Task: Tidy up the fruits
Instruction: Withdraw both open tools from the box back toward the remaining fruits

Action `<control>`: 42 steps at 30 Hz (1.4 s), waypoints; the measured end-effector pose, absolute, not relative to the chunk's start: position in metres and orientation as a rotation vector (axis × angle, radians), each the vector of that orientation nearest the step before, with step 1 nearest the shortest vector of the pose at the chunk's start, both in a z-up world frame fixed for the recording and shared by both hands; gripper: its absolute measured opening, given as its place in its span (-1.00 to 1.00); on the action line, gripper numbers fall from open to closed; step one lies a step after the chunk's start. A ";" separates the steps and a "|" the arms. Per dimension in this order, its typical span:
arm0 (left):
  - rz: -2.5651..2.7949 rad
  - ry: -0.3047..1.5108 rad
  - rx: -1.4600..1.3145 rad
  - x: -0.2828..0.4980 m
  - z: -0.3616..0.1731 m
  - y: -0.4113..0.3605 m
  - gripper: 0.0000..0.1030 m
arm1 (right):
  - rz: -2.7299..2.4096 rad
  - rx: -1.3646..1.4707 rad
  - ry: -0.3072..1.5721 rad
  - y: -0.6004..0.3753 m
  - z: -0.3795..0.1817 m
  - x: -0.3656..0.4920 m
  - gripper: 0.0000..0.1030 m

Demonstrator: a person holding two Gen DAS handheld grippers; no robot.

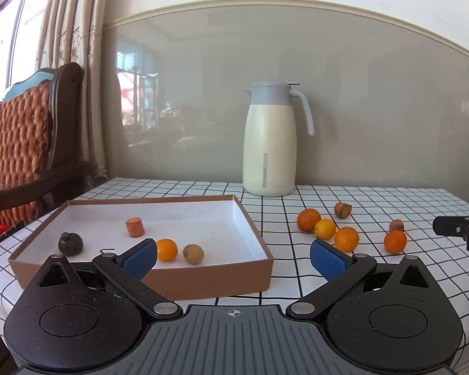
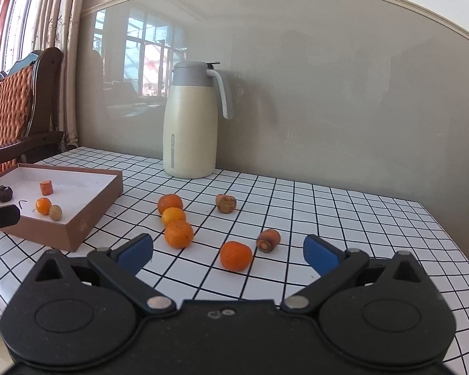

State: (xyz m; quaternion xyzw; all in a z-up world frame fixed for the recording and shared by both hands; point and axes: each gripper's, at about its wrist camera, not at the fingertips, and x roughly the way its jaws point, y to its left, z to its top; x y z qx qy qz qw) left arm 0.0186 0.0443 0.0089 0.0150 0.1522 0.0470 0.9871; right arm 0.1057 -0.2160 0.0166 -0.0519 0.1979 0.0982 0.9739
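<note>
Both grippers gape wide and empty; the right gripper [image 2: 228,254] should straddle the nearest orange [image 2: 235,255] squarely, then carry it to the box [image 2: 78,228].

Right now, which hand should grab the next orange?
Probably the right gripper: its open jaws face the nearest loose orange. The left gripper, also open, points at the box.

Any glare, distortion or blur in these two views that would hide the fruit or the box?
Left wrist view: fisheye bends the wall trim; the glossy wall panel mirrors a bright window, but the box and loose oranges stay sharp. Right wrist view: the same bowing and window reflection; the thermos casts a soft shadow on the wall, and the fruit is evenly lit.
</note>
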 end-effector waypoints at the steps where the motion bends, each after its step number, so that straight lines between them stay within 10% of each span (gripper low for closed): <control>1: 0.087 0.311 0.043 0.020 0.007 0.040 1.00 | 0.191 -0.104 0.405 -0.219 0.015 0.106 0.88; 42: -0.064 0.346 0.147 0.095 -0.008 -0.028 0.99 | 0.169 -0.097 0.502 -0.218 -0.031 0.147 0.53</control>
